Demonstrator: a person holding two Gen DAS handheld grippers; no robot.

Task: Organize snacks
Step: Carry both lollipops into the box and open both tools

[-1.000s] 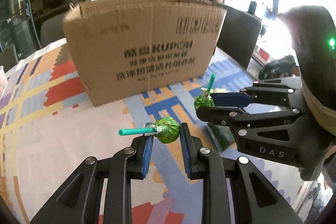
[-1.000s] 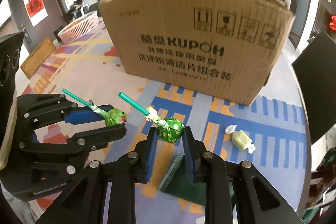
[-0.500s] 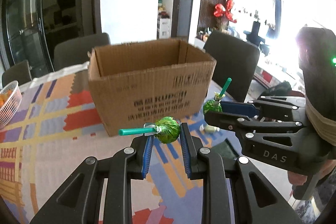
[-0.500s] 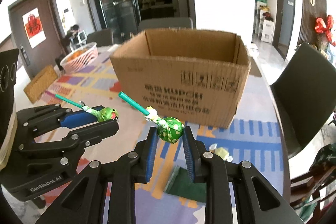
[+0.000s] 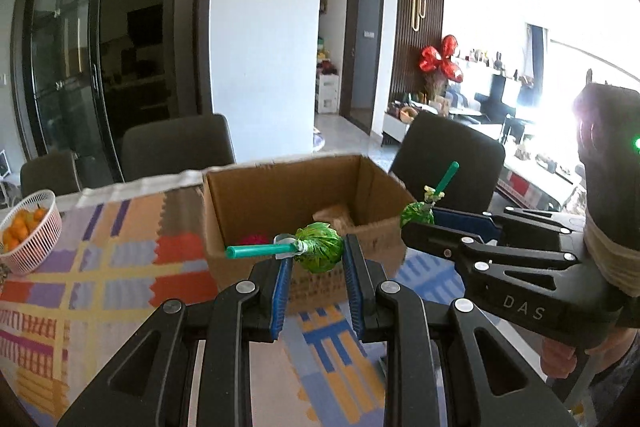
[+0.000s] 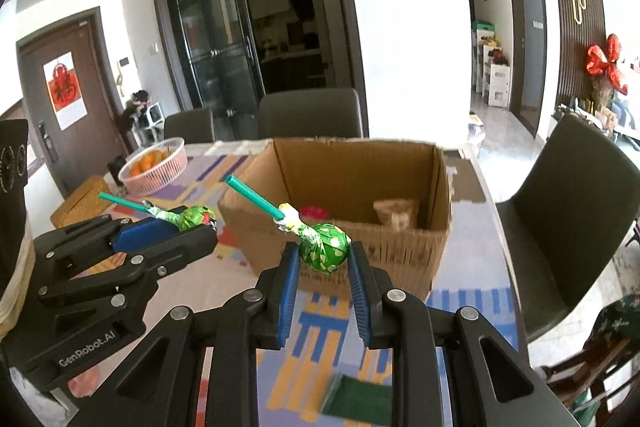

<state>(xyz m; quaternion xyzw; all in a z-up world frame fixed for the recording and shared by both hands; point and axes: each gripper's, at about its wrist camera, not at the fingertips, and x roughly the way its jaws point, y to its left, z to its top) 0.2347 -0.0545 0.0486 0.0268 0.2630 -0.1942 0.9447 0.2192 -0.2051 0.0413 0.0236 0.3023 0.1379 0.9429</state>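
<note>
My left gripper [image 5: 316, 261] is shut on a green-wrapped lollipop [image 5: 320, 253], its teal stick pointing left. My right gripper [image 6: 324, 259] is shut on a second green lollipop [image 6: 325, 252], stick angled up to the left. Each gripper shows in the other's view: the right gripper [image 5: 416, 223] with its lollipop [image 5: 417, 214] at the right, the left gripper [image 6: 204, 227] with its lollipop [image 6: 194, 218] at the left. Both hang above the table, just in front of an open cardboard box [image 5: 380, 231] [image 6: 400, 247]. Inside the box lie a pink item [image 6: 313, 213] and a tan packet [image 6: 394, 215].
A colourful patterned cloth [image 5: 100, 267] covers the table. A white basket of oranges [image 6: 154, 167] [image 5: 26, 231] stands at the far left. A dark green packet [image 6: 356, 397] lies on the table near me. Dark chairs [image 6: 576, 211] stand around the table.
Both grippers have risen with their lollipops. The box, seen side-on before, now shows its open top and inside. A pale wrapped candy on the table has left the view.
</note>
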